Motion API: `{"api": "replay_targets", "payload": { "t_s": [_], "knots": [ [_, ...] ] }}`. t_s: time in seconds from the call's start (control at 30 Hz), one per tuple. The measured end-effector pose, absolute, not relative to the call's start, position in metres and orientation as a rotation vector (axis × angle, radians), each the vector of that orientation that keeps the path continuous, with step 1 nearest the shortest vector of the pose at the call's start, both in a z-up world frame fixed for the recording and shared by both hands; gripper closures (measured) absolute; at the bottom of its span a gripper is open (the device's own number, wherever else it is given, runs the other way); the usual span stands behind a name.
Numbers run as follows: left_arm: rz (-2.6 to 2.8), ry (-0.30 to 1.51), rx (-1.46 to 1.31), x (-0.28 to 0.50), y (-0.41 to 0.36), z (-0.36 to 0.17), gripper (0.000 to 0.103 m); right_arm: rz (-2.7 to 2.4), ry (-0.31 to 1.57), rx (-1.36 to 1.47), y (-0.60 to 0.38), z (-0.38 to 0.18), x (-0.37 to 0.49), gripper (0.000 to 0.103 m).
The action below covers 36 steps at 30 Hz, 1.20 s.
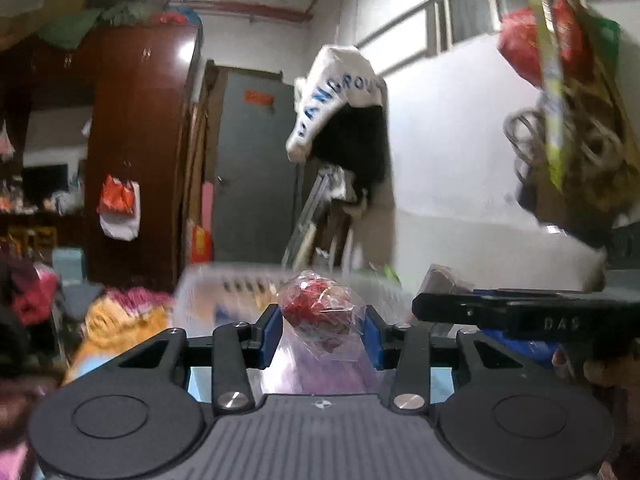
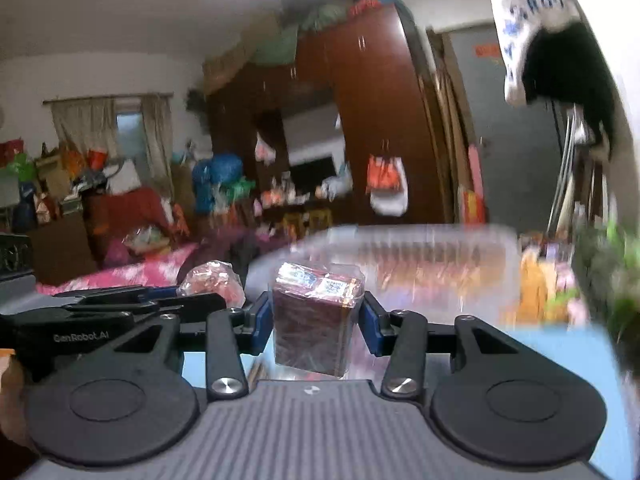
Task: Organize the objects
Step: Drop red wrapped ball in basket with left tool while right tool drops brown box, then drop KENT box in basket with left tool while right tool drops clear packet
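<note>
My left gripper (image 1: 320, 322) is shut on a clear-wrapped packet of red sweets (image 1: 318, 306), held up in the air in the left wrist view. In the right wrist view my right gripper (image 2: 316, 320) is shut on a dark red box (image 2: 314, 320) wrapped in clear film, with shiny labels on top. The left gripper (image 2: 168, 304) with its sweets packet (image 2: 214, 282) shows at the left of the right wrist view, and the right gripper's side (image 1: 520, 312) crosses the left wrist view. A translucent plastic basket (image 1: 236, 286) (image 2: 420, 264) lies blurred just beyond both grippers.
A light blue table top (image 2: 540, 354) lies under the grippers. A brown wardrobe (image 1: 136, 152), a grey door (image 1: 256, 172) and a white bag (image 1: 340, 96) hanging on the wall stand behind. A snack bag (image 1: 568, 92) hangs at upper right. Piled clothes (image 1: 120, 316) and a pink bed (image 2: 132, 272) lie to the left.
</note>
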<state>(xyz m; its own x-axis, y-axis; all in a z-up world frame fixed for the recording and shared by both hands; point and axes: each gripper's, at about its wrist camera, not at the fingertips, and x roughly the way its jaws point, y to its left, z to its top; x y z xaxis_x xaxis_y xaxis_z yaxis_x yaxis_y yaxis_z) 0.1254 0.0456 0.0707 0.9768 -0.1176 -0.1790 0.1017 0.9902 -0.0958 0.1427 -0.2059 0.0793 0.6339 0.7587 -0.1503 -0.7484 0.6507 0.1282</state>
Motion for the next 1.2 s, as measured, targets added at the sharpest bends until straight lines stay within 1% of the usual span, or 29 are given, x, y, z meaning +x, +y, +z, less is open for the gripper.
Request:
{"api": "replay_targets", "payload": {
  "t_s": [0.1,0.2,0.23,0.27,0.3,0.33,0.4,0.43,0.47,0.5,0.53,0.57,0.63,0.7,0.8,0.87,0.93,0.97,1.0,1.03,1.07,1.1,1.13,1.17,1.2],
  "knots": [
    [-0.068,0.238,-0.118,0.181,0.059,0.100,0.056,0.769,0.204,-0.008,-0.180,0.106,0.186,0.054],
    [-0.054,0.352,-0.152,0.235,0.069,0.100,0.056,0.740,0.252,-0.047,-0.156,0.108,0.223,0.054],
    [-0.047,0.376,-0.167,0.246,0.071,0.096,0.054,0.715,0.249,-0.081,-0.148,0.106,0.231,0.054],
    [-0.040,0.397,-0.186,0.256,0.074,0.090,0.046,0.694,0.261,-0.106,-0.141,0.103,0.238,0.053],
    [-0.041,0.418,-0.199,0.263,0.077,0.084,0.041,0.684,0.292,-0.117,-0.137,0.100,0.246,0.049],
    [-0.034,0.442,-0.216,0.270,0.081,0.077,0.030,0.669,0.312,-0.116,-0.137,0.096,0.249,0.045],
    [-0.019,0.440,-0.240,0.264,0.090,0.068,0.030,0.644,0.302,-0.088,-0.143,0.091,0.243,0.024],
    [-0.025,0.417,-0.238,0.253,0.095,0.067,0.030,0.651,0.284,-0.064,-0.151,0.089,0.234,0.019],
    [-0.033,0.397,-0.225,0.240,0.096,0.068,0.030,0.664,0.273,-0.045,-0.162,0.088,0.222,0.010],
    [-0.039,0.381,-0.216,0.225,0.097,0.068,0.029,0.688,0.258,-0.027,-0.173,0.085,0.207,0.003],
    [-0.048,0.359,-0.205,0.208,0.097,0.067,0.024,0.719,0.242,-0.021,-0.185,0.080,0.188,0.000],
    [-0.053,0.331,-0.189,0.189,0.097,0.064,0.014,0.740,0.238,-0.034,-0.194,0.075,0.172,0.000],
    [-0.005,0.302,-0.145,0.161,0.095,0.049,0.007,0.780,0.272,-0.077,-0.204,0.052,0.142,0.000],
    [0.041,0.330,-0.105,0.149,0.094,0.028,0.007,0.826,0.350,-0.127,-0.203,0.020,0.121,0.000],
    [0.020,0.442,-0.090,0.154,0.094,0.001,0.007,0.861,0.453,-0.159,-0.195,-0.018,0.105,0.000],
    [0.054,0.512,-0.097,0.163,0.092,-0.013,0.009,0.877,0.493,-0.151,-0.190,-0.029,0.103,0.000],
    [0.059,0.538,-0.114,0.170,0.089,-0.018,0.010,0.866,0.523,-0.137,-0.183,-0.034,0.102,0.000],
    [0.074,0.550,-0.123,0.174,0.089,-0.020,0.015,0.860,0.533,-0.141,-0.179,-0.037,0.101,0.000],
    [0.097,0.552,-0.133,0.176,0.089,-0.021,0.020,0.853,0.531,-0.153,-0.176,-0.038,0.101,0.003],
    [0.112,0.546,-0.142,0.171,0.089,-0.023,0.028,0.842,0.526,-0.172,-0.177,-0.041,0.101,0.006],
    [0.110,0.541,-0.156,0.169,0.090,-0.024,0.031,0.829,0.521,-0.189,-0.172,-0.041,0.099,0.013],
    [0.103,0.539,-0.170,0.167,0.091,-0.025,0.032,0.820,0.520,-0.204,-0.169,-0.043,0.097,0.025],
    [0.106,0.536,-0.169,0.165,0.092,-0.024,0.035,0.822,0.523,-0.215,-0.167,-0.045,0.096,0.032],
    [0.122,0.534,-0.154,0.160,0.091,-0.023,0.039,0.828,0.532,-0.220,-0.170,-0.046,0.095,0.046],
    [0.146,0.534,-0.131,0.156,0.090,-0.022,0.043,0.832,0.531,-0.220,-0.171,-0.048,0.094,0.047]
  ]
}}
